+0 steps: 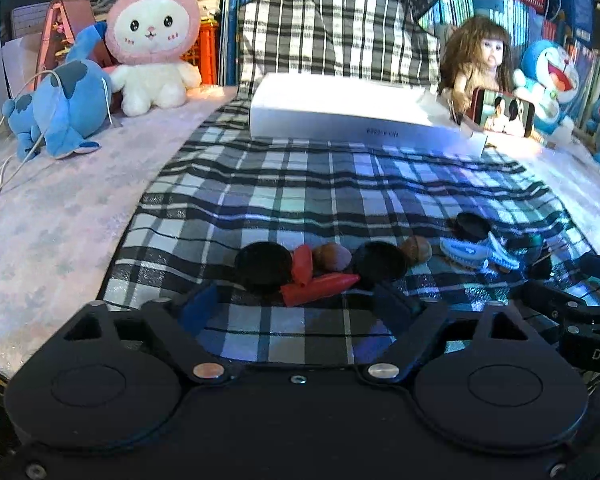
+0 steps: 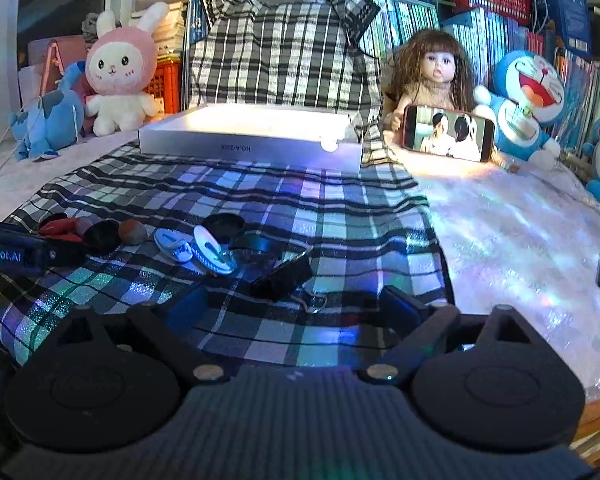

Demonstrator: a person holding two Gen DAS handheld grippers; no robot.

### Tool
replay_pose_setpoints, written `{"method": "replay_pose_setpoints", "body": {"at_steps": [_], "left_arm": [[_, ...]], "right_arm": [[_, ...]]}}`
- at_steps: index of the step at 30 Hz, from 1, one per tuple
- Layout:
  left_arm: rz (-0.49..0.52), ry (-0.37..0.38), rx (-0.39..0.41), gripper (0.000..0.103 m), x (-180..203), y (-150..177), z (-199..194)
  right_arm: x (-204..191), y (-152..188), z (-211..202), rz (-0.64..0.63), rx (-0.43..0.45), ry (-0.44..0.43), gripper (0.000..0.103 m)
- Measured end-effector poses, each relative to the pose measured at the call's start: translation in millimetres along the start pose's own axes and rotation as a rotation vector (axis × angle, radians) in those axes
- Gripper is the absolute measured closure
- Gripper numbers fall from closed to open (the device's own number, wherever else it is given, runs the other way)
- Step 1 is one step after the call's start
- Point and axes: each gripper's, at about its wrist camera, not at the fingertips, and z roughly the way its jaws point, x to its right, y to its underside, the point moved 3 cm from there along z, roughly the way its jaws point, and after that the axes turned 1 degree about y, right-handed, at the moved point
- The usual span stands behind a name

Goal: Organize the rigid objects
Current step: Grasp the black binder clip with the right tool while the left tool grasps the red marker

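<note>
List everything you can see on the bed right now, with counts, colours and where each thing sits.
round black lids: three, black, front of cloth
red pointed plastic pieces: two, red, between lids
brown nut-like balls: two, brown, beside lids
small toy shoes: two, white-blue, centre cloth
black ring band: one, right of shoes
black rectangular clip: one, nearest right gripper
flat white cardboard box: one, back of cloth
checked plaid cloth: one, black-white
pink-hooded white bunny plush: one, back left
brown-haired doll: one, behind phone
left gripper: open
right gripper: open
</note>
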Motion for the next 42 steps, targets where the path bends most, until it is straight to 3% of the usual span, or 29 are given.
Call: {"method": "replay_pose_setpoints", "body": {"at_steps": [6,9,12,24,35,42], "left_arm": [[-0.034,0.050,0.037,0.052,-2.8,1.8,-16.4],[-0.049,0.081,0.047,0.057,-0.2,3.8,-21.8],[-0.067,0.101,0.061,0.058,2.5,3.1,-21.1],[-0.045,0.126,0.065,0.057,11.5,6.3,-0.7],[-0.012,0.145,0.069,0.055,6.5,16.7,-18.1],[-0.053,0.247,0.024,0.071,9.2,18.0,-24.3]], "right_arm": [[1.1,-5.7,-8.3,-0.075,0.062,-0.008,0.022],[0.2,-6.3,-5.8,-0.107,0.056,0.000,0.031],[-0.1,-4.9,-0.7,-0.104,0.031,-0.013,0.040],[-3.6,-8.0,11.2,-0.091,0.008,-0.063,0.060],[-11.0,-2.3,-1.4,-0.126,0.011,-0.095,0.060],[-13.7,-1.9,-3.4,-0.122,0.010,-0.101,0.058]]}}
